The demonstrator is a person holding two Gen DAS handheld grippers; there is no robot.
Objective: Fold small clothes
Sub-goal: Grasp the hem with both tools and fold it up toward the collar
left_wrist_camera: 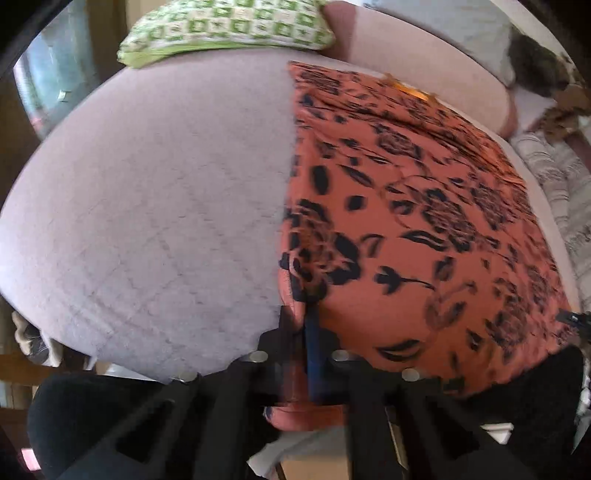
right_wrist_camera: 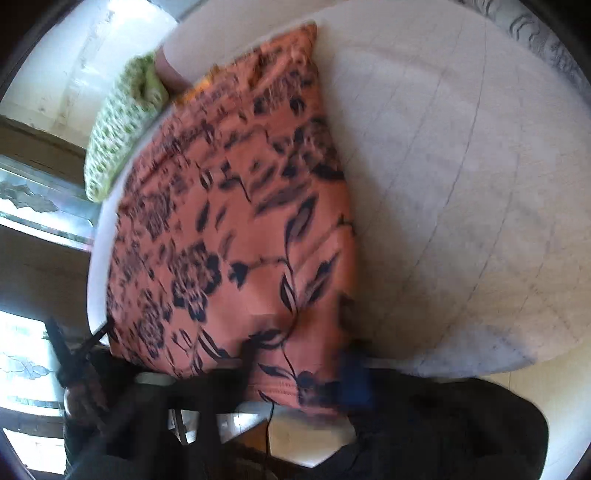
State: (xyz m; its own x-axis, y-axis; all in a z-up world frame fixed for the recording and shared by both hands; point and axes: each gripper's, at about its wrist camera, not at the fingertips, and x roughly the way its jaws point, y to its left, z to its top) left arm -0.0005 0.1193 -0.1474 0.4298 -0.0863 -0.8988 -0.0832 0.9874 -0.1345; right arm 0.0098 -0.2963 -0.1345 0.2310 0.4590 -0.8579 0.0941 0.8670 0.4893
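I have the garment (left_wrist_camera: 417,221), an orange cloth with a dark floral print, lying flat on the pale cushion (left_wrist_camera: 147,206), filling the half from twelve round to five o'clock in the left view, its near hem hanging slightly over the cushion's front edge. My left gripper (left_wrist_camera: 301,332) sits at six o'clock with its jaws pressed together on the near left corner of the garment; orange cloth shows between and under the fingers. My right gripper (right_wrist_camera: 299,369) is at six o'clock in its own view, over the near hem; the picture is smeared there, the two fingers look set apart with cloth between them, and I cannot tell whether the pads actually bite. A green checked pillow (left_wrist_camera: 229,33) lies at twelve, clear of the work. To do this fold well, I judge I should confirm the right pinch first, then lift both corners evenly, keep the hem taut between them, and carry it toward twelve o'clock so the edges meet squarely without dragging the lower layer.
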